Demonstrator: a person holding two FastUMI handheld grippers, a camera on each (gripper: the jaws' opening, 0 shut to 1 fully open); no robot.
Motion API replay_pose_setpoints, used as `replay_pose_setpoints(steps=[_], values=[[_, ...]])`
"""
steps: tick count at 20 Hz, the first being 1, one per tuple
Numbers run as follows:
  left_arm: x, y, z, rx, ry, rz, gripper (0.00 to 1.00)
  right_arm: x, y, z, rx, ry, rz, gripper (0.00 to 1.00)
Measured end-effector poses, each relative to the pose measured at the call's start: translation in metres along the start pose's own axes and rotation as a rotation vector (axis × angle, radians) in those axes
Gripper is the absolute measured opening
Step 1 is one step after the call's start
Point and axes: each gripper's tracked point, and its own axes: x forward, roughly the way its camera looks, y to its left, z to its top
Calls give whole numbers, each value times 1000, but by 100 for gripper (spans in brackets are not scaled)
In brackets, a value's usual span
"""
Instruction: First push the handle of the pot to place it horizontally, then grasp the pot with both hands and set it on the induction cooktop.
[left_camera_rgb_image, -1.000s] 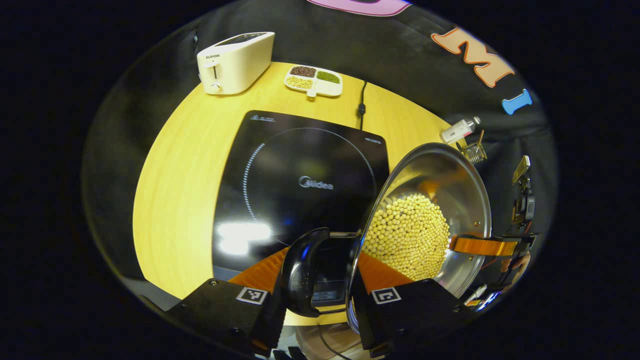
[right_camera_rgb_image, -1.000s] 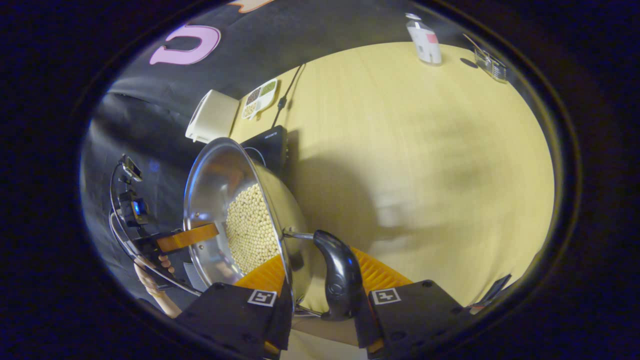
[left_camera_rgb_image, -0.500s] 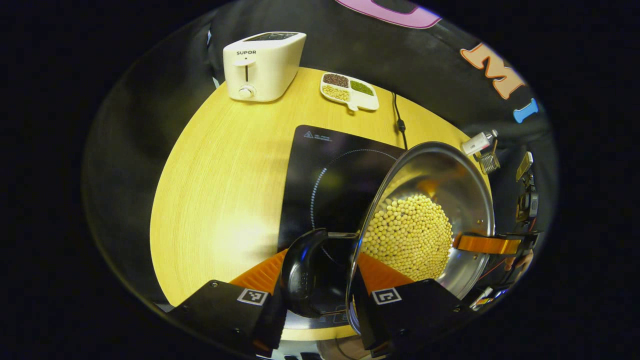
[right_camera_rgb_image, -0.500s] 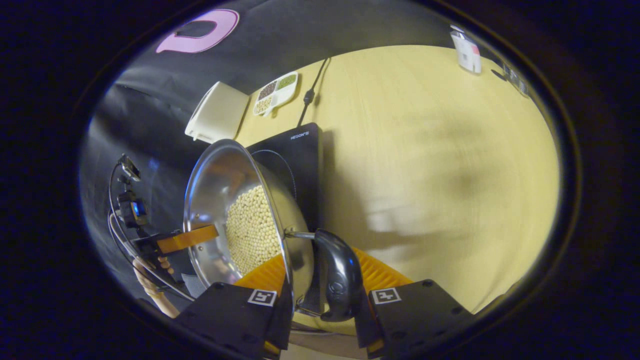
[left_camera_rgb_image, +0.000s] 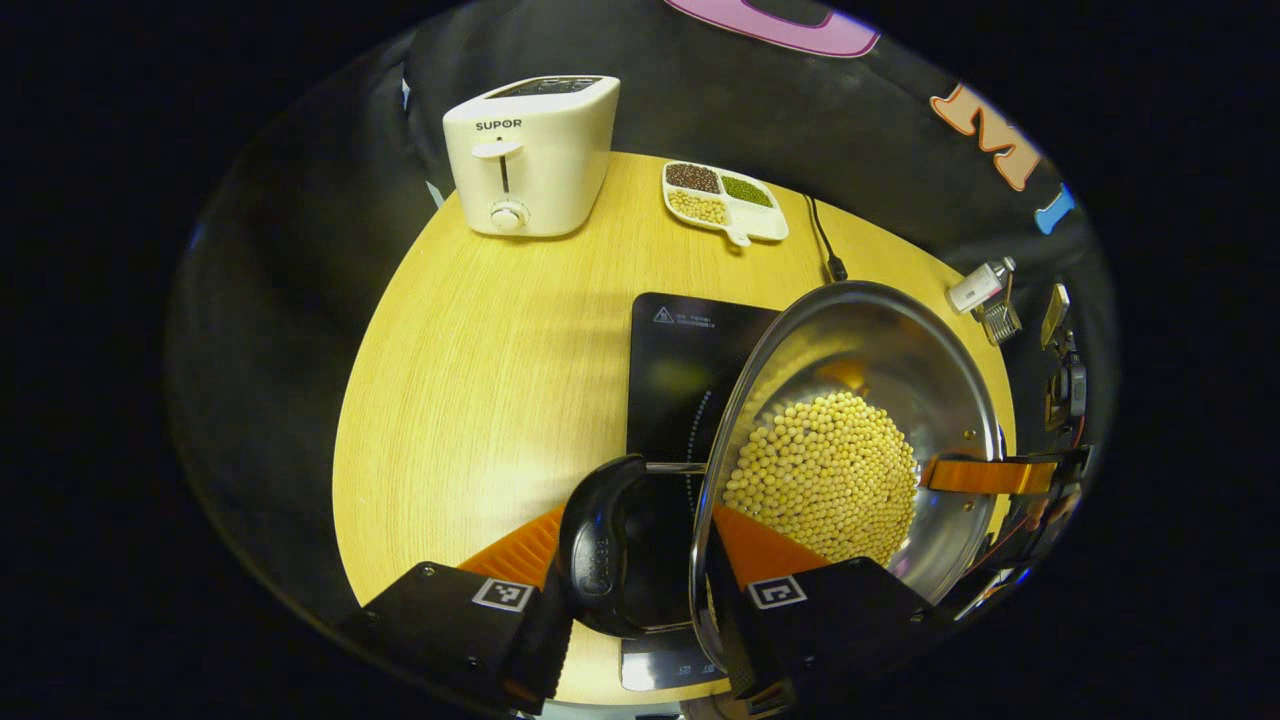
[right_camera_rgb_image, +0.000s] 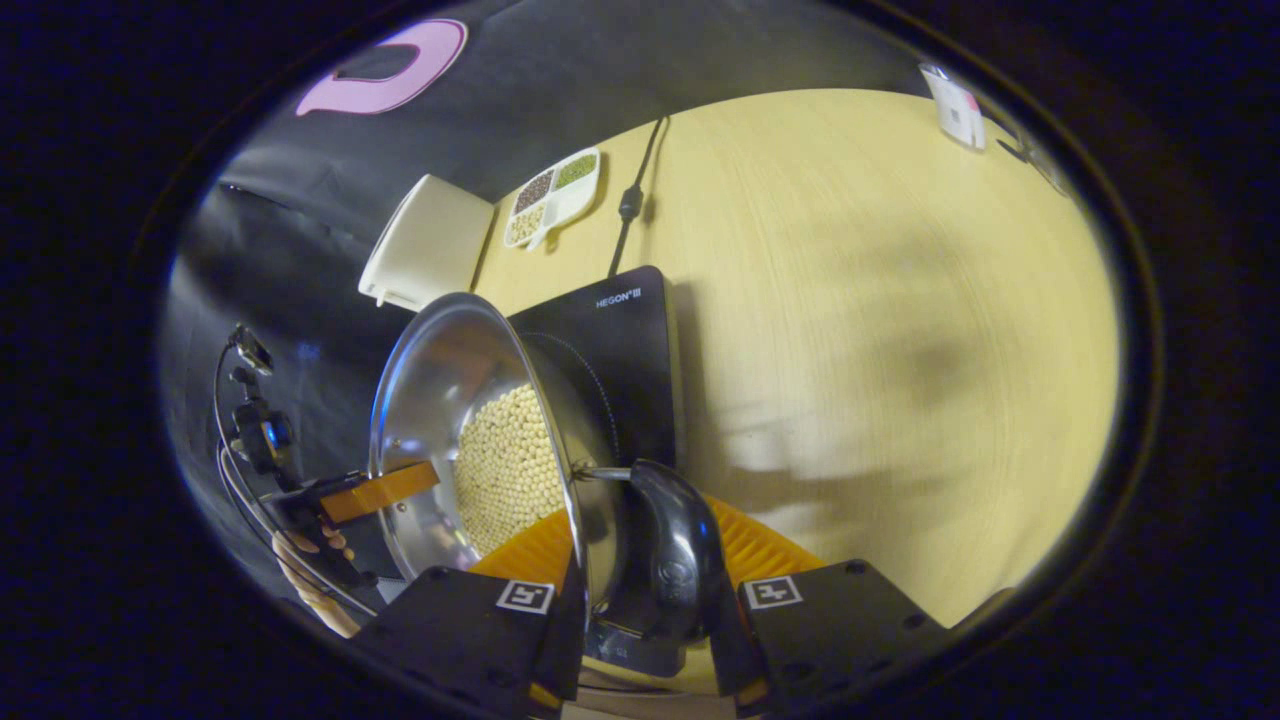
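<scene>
A steel pot (left_camera_rgb_image: 860, 335) with yellow beans (left_camera_rgb_image: 820, 475) in it is held between both grippers, over the black induction cooktop (left_camera_rgb_image: 680, 350). My left gripper (left_camera_rgb_image: 640, 540) is shut on the pot's black side handle (left_camera_rgb_image: 598, 555). In the right gripper view my right gripper (right_camera_rgb_image: 645, 550) is shut on the opposite black handle (right_camera_rgb_image: 680, 555), with the pot (right_camera_rgb_image: 430, 380) and the cooktop (right_camera_rgb_image: 625, 330) behind it. Each view also shows the other gripper across the pot: the right gripper (left_camera_rgb_image: 985, 475) and the left gripper (right_camera_rgb_image: 380, 490), with a hand (right_camera_rgb_image: 310, 565) below it. I cannot tell whether the pot's base touches the glass.
On the round wooden table (left_camera_rgb_image: 480, 360) stand a white toaster (left_camera_rgb_image: 530, 150) and a divided dish of beans (left_camera_rgb_image: 725, 195) at the back. The cooktop's cable (left_camera_rgb_image: 825, 245) runs to the back edge. A small white bottle (left_camera_rgb_image: 978, 288) and a wire basket (left_camera_rgb_image: 1000, 320) sit far right.
Both grippers have carried the pot sideways across the table, so the cooktop now lies under and behind it. Both holds on the handles are unchanged.
</scene>
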Motion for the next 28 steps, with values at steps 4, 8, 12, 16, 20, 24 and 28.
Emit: replay_pose_setpoints(steps=[4, 8, 12, 16, 20, 24, 28], values=[[1, 2, -2, -14, 4, 3, 64, 2, 0, 0, 0, 4, 3, 48], [-1, 3, -5, -39, -12, 4, 66, 4, 0, -1, -7, 7, 5, 48], [-15, 13, 10, -18, -105, 65, 72, 2, 8, -3, -32, -18, 20, 51], [-44, 11, 26, 19, -223, 125, 99, -26, 5, 8, -55, -115, 2, 93], [-64, -4, 15, -4, -264, 116, 98, -66, -13, 15, -92, -213, -58, 92], [-92, -26, 2, -40, -307, 130, 98, -115, -36, 14, -140, -301, -107, 93], [-126, -72, -8, -55, -375, 141, 98, -169, -74, 13, -181, -392, -143, 100]])
